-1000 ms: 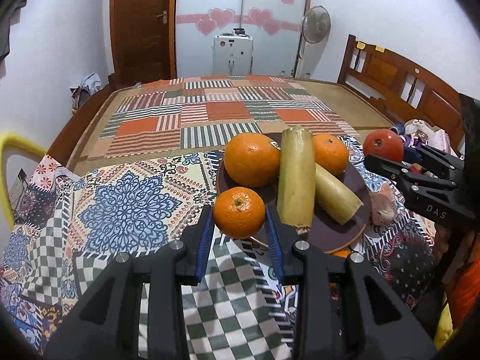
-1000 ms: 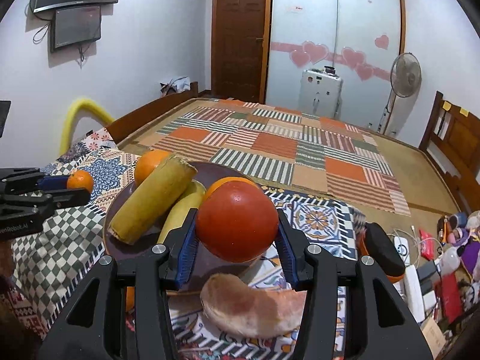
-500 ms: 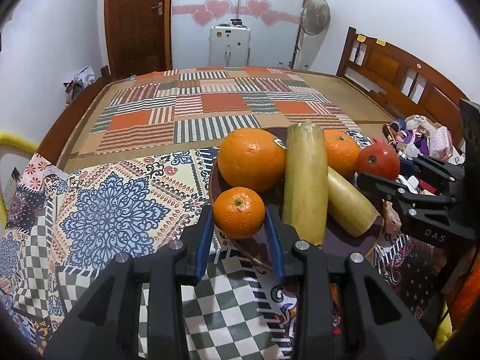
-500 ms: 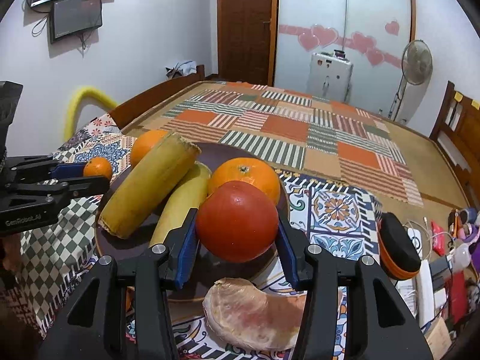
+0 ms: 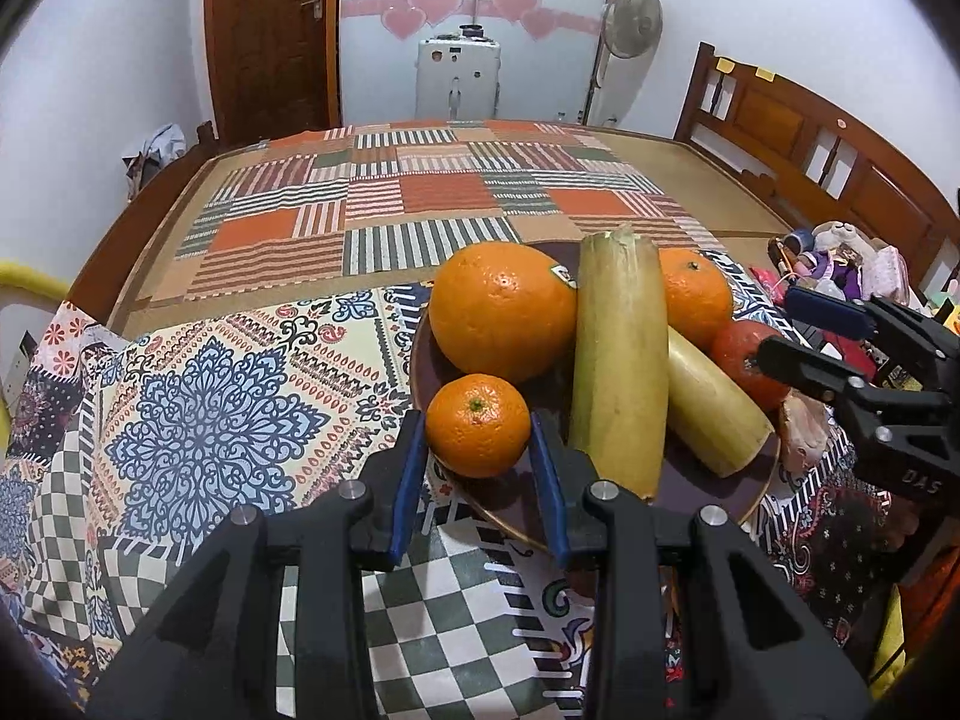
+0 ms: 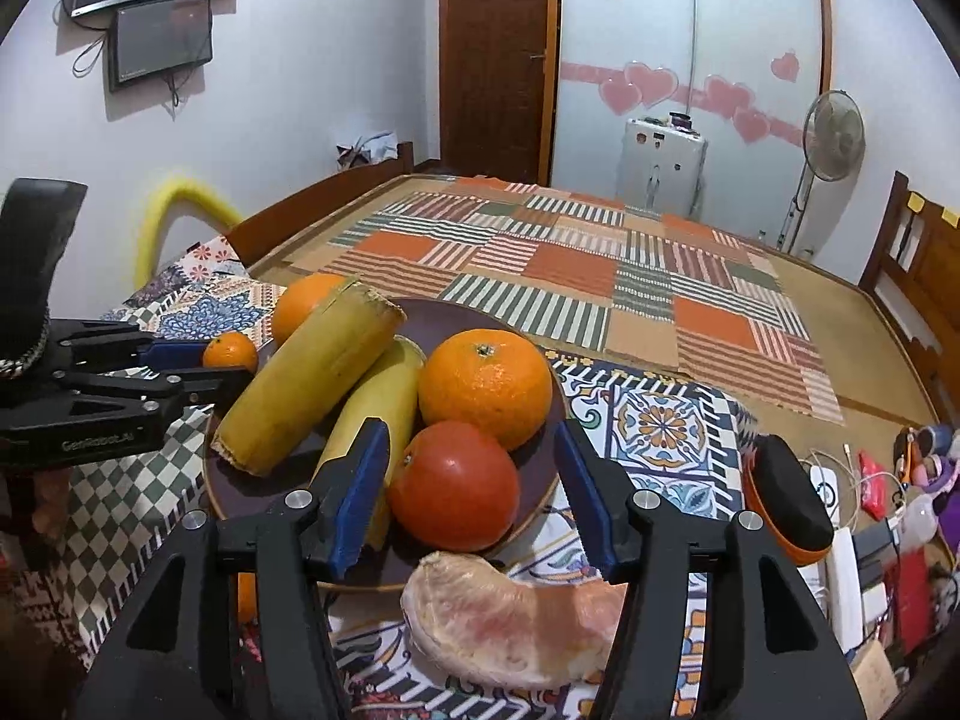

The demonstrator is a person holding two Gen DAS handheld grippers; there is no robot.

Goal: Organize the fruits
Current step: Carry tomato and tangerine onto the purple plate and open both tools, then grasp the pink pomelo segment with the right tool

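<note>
Patterned cloth (image 5: 228,420) covers a bed (image 5: 420,204) by wooden door (image 5: 270,36).

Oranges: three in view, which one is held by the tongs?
The smallest orange, at the plate's near-left edge, clamped in the left tongs. The big stickered orange and the medium orange behind the long yellow fruits lie free on the plate.

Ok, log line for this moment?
left gripper: shut on small orange mandarin | right gripper: opening, red tomato on dark round plate
</note>
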